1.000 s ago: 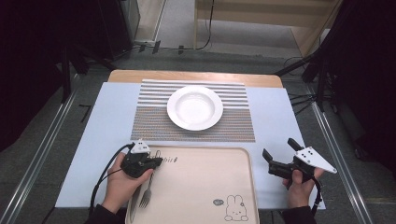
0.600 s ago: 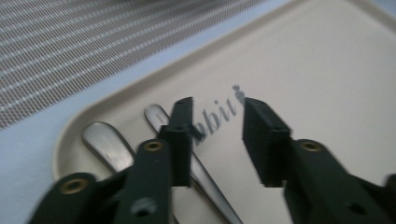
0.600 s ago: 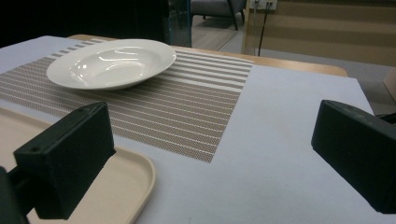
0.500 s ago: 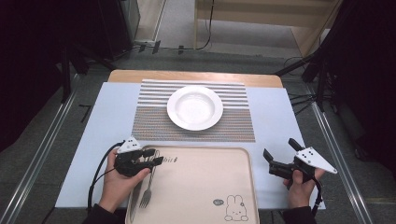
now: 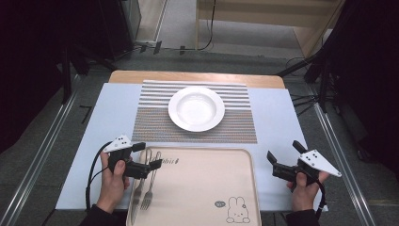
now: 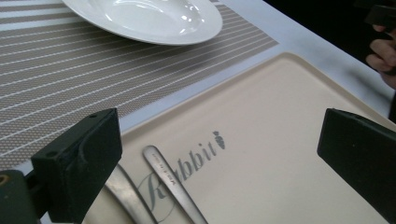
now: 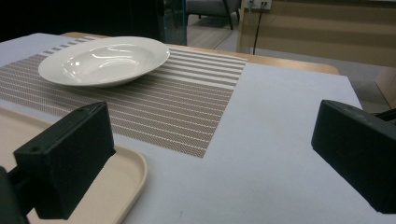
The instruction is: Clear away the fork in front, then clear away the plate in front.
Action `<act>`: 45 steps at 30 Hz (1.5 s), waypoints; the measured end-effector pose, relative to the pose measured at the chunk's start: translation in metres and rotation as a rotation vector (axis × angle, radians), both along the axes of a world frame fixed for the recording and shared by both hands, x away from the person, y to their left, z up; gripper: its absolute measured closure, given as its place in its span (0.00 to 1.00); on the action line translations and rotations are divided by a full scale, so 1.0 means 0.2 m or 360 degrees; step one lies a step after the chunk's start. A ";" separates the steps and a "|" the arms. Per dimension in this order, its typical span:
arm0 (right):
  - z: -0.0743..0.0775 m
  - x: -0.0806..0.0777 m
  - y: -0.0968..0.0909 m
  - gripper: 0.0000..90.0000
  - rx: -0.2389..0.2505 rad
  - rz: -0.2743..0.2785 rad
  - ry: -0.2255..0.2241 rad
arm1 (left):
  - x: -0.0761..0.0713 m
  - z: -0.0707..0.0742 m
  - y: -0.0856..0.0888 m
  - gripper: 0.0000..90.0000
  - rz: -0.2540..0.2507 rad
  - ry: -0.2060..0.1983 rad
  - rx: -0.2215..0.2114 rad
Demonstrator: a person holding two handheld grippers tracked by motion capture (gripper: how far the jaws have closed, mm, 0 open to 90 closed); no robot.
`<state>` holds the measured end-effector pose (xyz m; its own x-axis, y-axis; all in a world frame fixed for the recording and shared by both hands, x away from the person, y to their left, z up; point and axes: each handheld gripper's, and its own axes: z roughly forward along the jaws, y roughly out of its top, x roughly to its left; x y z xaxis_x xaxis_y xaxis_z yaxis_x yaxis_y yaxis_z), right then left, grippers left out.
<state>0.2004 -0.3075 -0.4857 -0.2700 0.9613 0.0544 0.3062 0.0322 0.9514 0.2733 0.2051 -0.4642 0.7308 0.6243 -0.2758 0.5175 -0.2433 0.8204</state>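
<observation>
Pale blue cloth point(image 5: 103, 122) covers the table before us, dark floor all around. At left, our left gripper point(image 5: 151, 156) hangs over the near-left corner of the beige tray point(image 5: 202, 188), jaws spread wide and empty. Beneath it two pieces of cutlery lie side by side on the tray: a fork point(image 5: 149, 188) and a second piece point(image 5: 138, 190) we cannot identify. Centre, farther back, a white plate point(image 5: 196, 108) sits on a striped mat point(image 5: 155, 129). At right, our right gripper point(image 5: 284, 153) is just off the tray, above the cloth, jaws spread, holding nothing.
</observation>
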 end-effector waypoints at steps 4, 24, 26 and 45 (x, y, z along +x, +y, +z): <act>0.00 0.00 -0.01 0.00 0.0002 -0.0009 -0.0007 | 0.01 0.01 0.00 0.00 0.0017 -0.0072 0.0029; 0.01 0.01 0.01 0.00 0.0010 0.0031 -0.0022 | 0.12 0.10 -0.03 0.00 0.0030 -0.0045 0.0010; 0.01 0.01 0.02 0.00 0.0007 0.0032 -0.0027 | 0.14 0.10 -0.04 0.00 0.0022 -0.0044 0.0005; 0.00 -0.04 0.00 0.00 0.0023 0.0071 -0.0026 | 0.30 0.17 -0.12 0.00 0.0000 -0.0065 0.0017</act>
